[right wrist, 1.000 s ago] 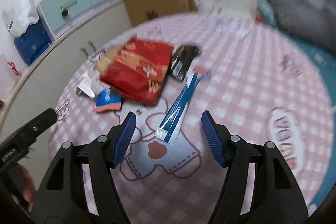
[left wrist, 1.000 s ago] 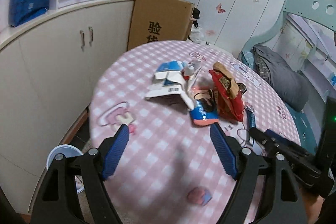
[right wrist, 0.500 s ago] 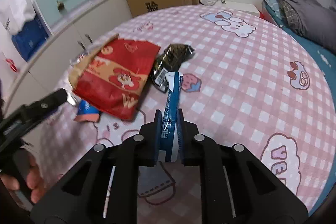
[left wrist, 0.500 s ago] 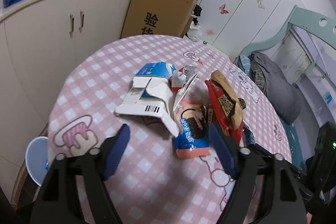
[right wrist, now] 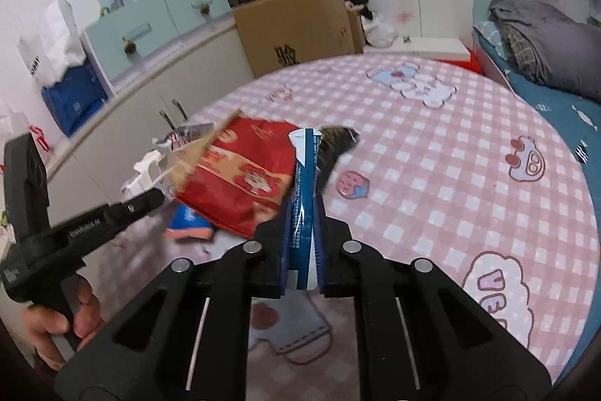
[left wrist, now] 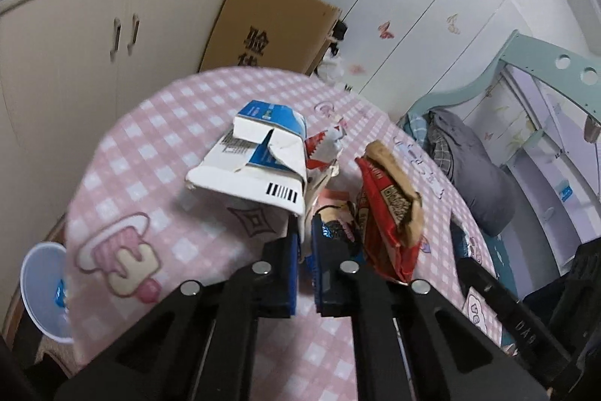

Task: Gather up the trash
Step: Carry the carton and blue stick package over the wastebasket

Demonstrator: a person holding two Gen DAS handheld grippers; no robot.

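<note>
My left gripper is shut on the corner of a torn white and blue carton, which hangs lifted over the pink checked table. A red snack bag and a blue wrapper lie just right of it. My right gripper is shut on a long blue and white wrapper that stands up between the fingers. The red snack bag and a black wrapper lie beyond it in the right wrist view.
A white bin stands on the floor left of the table. A cardboard box and cream cupboards stand behind. A bed with grey bedding is at the right. The left tool's handle shows at the left.
My left gripper moved forward and closed on the carton's corner, lifting it. My right gripper, which closed on the long blue wrapper half a second ago, has raised it off the table.
</note>
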